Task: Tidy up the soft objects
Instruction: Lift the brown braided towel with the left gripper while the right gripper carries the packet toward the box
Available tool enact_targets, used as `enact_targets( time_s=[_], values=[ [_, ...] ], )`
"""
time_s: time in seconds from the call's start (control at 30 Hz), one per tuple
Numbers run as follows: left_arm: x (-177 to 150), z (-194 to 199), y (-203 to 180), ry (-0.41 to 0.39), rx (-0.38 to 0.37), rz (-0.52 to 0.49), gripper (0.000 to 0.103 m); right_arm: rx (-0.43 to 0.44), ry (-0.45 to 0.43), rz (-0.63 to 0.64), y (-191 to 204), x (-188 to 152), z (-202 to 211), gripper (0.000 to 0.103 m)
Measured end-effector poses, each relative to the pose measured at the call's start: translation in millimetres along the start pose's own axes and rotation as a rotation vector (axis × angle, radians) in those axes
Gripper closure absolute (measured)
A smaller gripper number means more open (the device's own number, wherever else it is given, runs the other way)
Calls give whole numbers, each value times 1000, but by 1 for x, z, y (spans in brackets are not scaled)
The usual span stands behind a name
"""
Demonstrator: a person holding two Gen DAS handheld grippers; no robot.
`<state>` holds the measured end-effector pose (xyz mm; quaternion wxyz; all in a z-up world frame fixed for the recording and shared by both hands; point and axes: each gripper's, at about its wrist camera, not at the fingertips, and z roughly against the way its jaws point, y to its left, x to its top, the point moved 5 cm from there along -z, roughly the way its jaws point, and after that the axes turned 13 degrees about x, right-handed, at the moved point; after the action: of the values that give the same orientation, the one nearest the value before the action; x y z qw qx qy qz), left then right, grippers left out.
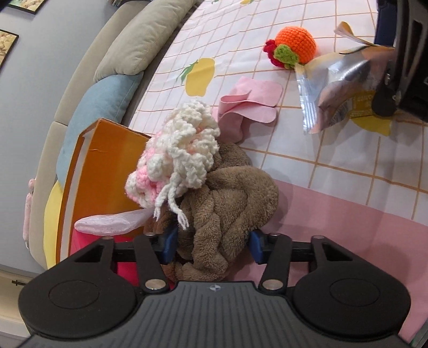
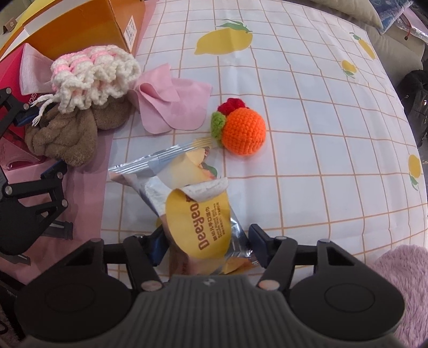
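Left wrist view: the left gripper (image 1: 212, 247) has its blue pads on either side of a brown plush towel (image 1: 230, 203), apparently clenched on its near end. The towel's long axis runs away from the camera toward the orange box (image 1: 104, 171), with a white-and-pink crocheted piece (image 1: 182, 155) resting on its far end. A pink cloth (image 1: 247, 103) lies just beyond, and a crocheted orange fruit (image 1: 294, 44) farther off on the lemon-print sheet (image 1: 347, 166). The step in hand looks like gathering the towel; next it likely needs lifting toward the box without shedding the crochet.

Right wrist view: the right gripper (image 2: 206, 250) grasps a foil wipes packet (image 2: 198, 216) by its near end, fingers closed against its sides. The packet points away from the camera, its long axis leaning left, torn silver end near the orange fruit (image 2: 244, 131). The towel (image 2: 67, 136) and crocheted piece (image 2: 93, 77) sit at the left beside the box (image 2: 80, 24). The packet probably needs carrying over to that pile.
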<state>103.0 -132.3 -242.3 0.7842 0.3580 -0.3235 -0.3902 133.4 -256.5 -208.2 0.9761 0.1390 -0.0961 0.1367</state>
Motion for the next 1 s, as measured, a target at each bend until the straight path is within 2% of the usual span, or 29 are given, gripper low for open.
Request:
enact_targets(
  time_s=[0.2,0.43,0.73,1.0],
  values=[
    [0,5,11,-12,-29,43,69,3,-2,2,3,-4,5,50],
    [0,24,25,-25,-69,128,72,6,-28,17,8,-5,20,53],
    [-4,60,56,-27,-191,302,74,18,-48,11,13,-3,36,53],
    [-21,97,80,-45,-318,474,74,49,-64,22,27,0,49,53]
  ],
)
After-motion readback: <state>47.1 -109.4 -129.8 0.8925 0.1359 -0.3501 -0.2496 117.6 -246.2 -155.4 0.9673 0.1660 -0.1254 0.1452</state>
